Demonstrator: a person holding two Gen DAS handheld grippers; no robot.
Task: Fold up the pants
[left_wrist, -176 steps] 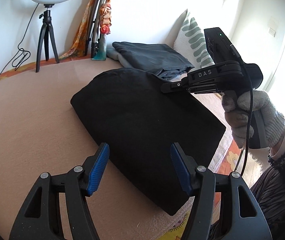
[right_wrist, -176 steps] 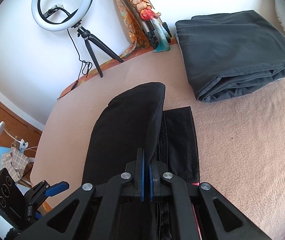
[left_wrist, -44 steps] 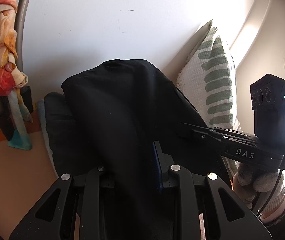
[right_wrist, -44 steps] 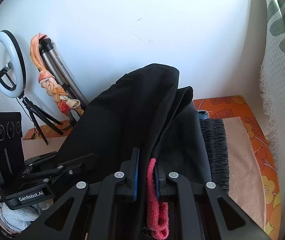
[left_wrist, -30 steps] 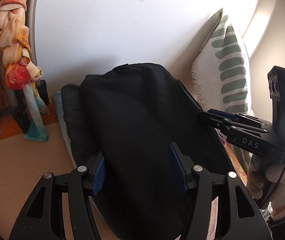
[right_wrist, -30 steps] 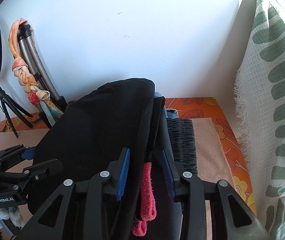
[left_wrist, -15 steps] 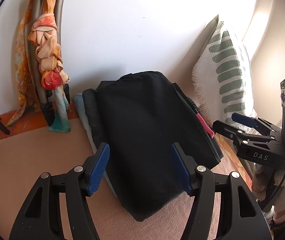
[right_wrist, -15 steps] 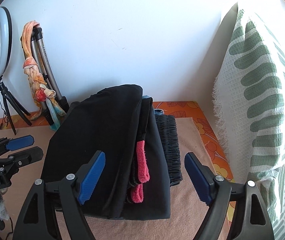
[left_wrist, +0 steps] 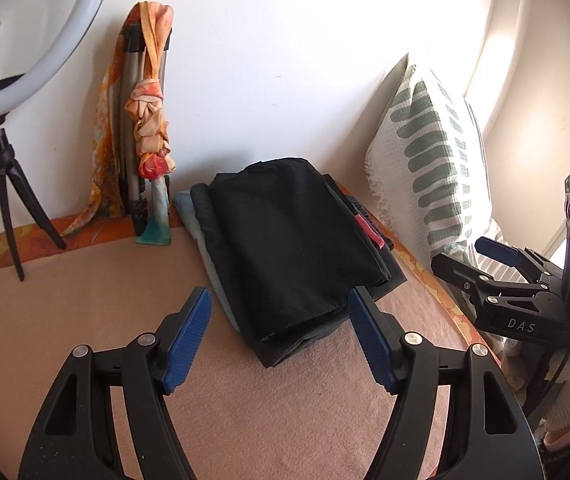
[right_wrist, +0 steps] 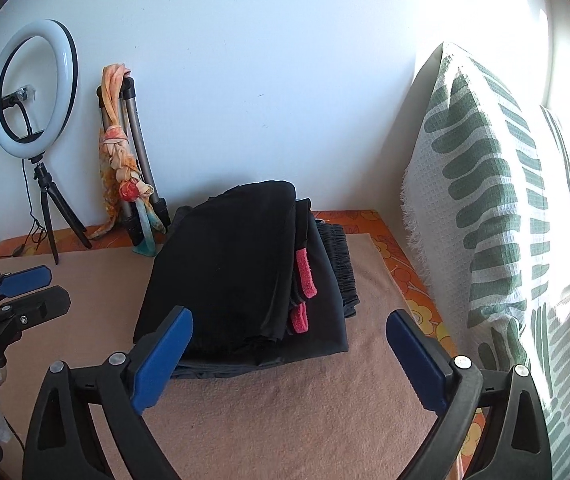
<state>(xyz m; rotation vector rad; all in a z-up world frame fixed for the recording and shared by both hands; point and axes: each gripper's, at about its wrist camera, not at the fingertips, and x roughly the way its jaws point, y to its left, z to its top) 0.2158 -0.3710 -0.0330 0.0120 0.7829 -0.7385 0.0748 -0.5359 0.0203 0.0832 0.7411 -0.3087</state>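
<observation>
While both of my hand-held grippers hang above the bed, neither touches any cloth. My left hand-held gripper (left_wrist: 279, 336) has its two blue-padded fingers (left_wrist: 187, 340) spread wide apart and holds nothing; my right hand-held gripper (right_wrist: 289, 364) is likewise spread wide, its two blue pads (right_wrist: 161, 364) empty. Each appears once in the other's view: the right one at the right edge of the left wrist view (left_wrist: 525, 292), the left one at the left edge of the right wrist view (right_wrist: 13, 292).

One pair of folded black pants (left_wrist: 293, 240) lies on top of a stack of folded garments (right_wrist: 325, 312), which sits on the peach blanket (left_wrist: 65, 320) covering the bed, near the white wall (right_wrist: 265, 80). Under the black pants I count at least three further layers: a dark grey one, a pale blue one (left_wrist: 201, 240) showing at the left edge, and a piece with a gathered waistband (right_wrist: 343, 264) at the right. Two pink-red strips (right_wrist: 305, 268) show along the stack's right side.

One green-and-white patterned pillow (right_wrist: 493, 208) stands upright, right of the stack. One ring light (right_wrist: 33, 88) on a small tripod stands by the wall to the left. One folded tripod (right_wrist: 137, 152), wrapped in one orange scarf (left_wrist: 149, 128), leans against the wall between the ring light and the stack.
</observation>
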